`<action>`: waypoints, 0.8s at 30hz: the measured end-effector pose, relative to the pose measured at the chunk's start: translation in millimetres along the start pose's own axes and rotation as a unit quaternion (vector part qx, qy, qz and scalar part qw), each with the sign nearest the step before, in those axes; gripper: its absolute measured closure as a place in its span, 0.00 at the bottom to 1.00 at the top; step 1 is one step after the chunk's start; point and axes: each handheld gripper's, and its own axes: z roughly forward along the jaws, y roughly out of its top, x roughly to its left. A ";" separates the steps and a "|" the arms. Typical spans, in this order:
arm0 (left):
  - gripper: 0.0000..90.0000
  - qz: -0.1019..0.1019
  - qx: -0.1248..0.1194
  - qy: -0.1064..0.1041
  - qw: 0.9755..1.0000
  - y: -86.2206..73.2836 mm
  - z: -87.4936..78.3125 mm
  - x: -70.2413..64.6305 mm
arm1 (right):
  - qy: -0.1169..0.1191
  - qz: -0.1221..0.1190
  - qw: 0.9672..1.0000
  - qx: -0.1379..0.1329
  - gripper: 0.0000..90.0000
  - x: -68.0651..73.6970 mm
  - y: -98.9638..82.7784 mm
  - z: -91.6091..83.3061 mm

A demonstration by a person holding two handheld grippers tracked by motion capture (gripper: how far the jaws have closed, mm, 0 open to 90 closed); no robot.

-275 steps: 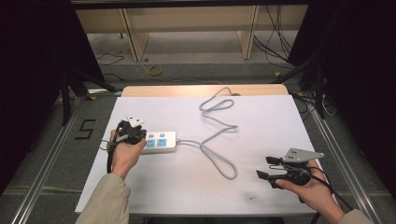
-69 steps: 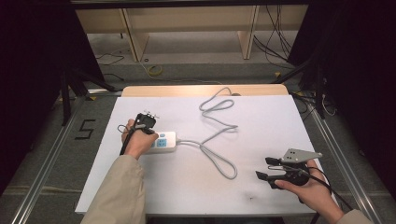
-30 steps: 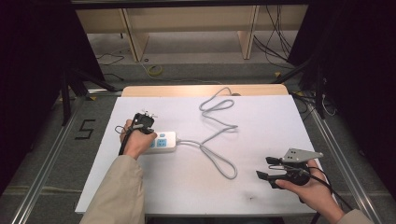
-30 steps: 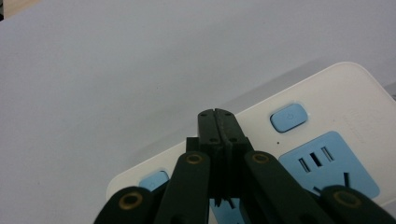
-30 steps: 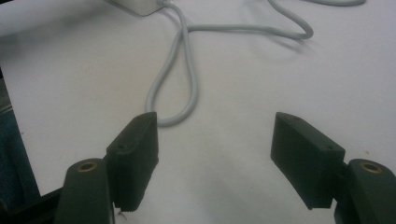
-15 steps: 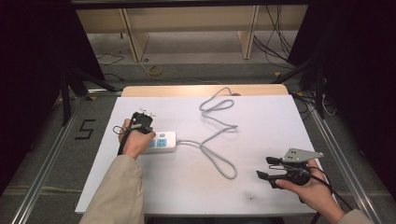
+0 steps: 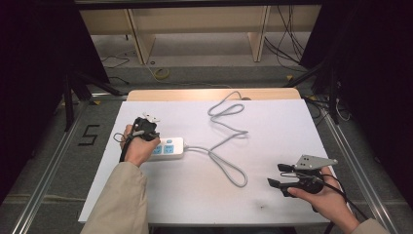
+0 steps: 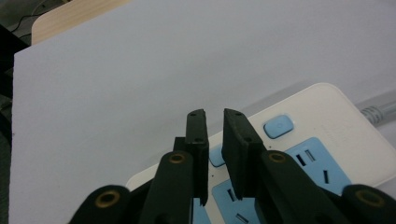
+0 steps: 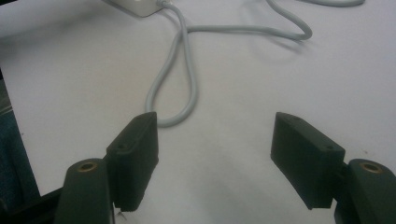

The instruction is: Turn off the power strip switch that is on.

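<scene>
Overhead, I see my left gripper (image 7: 144, 127) over the power strip (image 7: 168, 148) on the desk (image 7: 272, 136); its own view shows jaws nearly clenched, grasping nothing. My right gripper (image 9: 215, 161) hangs released near the cord (image 9: 187, 74).

Light falls from above onto the white table surface (image 7: 272, 141), which stands bright and evenly lit in the high view, while the surroundings to both sides sink into near black; shadows on the board are soft and short, a faint one tracing the grey cable (image 7: 229, 146); no strong glare shows; the high view is fairly sharp though slightly soft and grainy; in the left gripper view the white turns a cool bluish grey, dimmer toward the left edge, and the near black jaws look slightly soft; the right gripper view is brighter, with a gentle shadow beside the cable (image 9: 187, 84), and its close jaws blur somewhat.
</scene>
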 end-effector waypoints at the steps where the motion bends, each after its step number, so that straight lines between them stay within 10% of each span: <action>1: 0.86 -0.003 -0.008 -0.003 1.000 -0.2 -0.8 -0.4 | 0.000 0.000 1.000 0.000 0.36 0.0 0.0 0.0; 24: 0.40 -0.034 -0.072 -0.061 0.995 -9.0 -25.0 -14.2 | 0.004 0.006 1.000 -0.004 0.36 -0.5 0.3 0.1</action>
